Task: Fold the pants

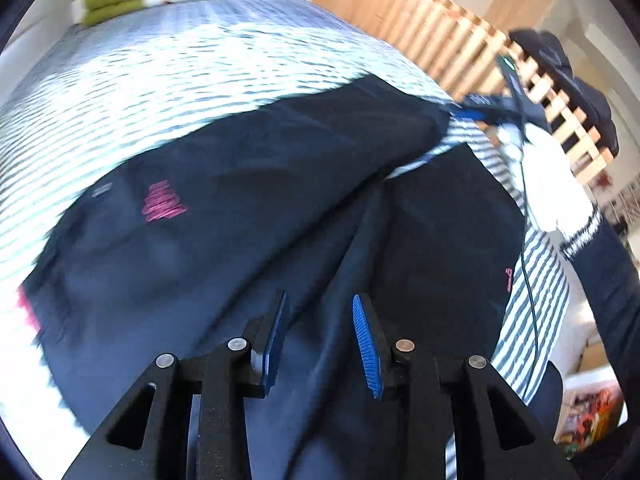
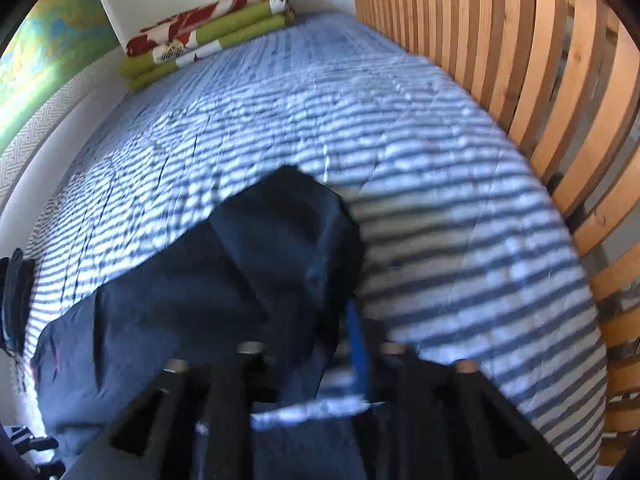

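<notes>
Dark navy pants (image 1: 248,208) with a pink stitched patch lie on the striped bedspread (image 1: 168,80). My left gripper (image 1: 320,296) hovers low over their middle, open, with a cloth ridge running between its blue pads. In the left wrist view my right gripper (image 1: 476,110) is at the far end of one leg. The blurred right wrist view shows the pants (image 2: 280,248) bunched up and raised in front of my right gripper (image 2: 316,320), which looks shut on the cloth. One blue finger (image 2: 356,344) shows there; the other is hidden under fabric.
A wooden slatted bed rail (image 2: 540,80) runs along the right side. Folded green and red-patterned bedding (image 2: 208,36) lies at the far end by the wall. A person's white-gloved hand (image 1: 548,184) and a thin cable are at the right of the left wrist view.
</notes>
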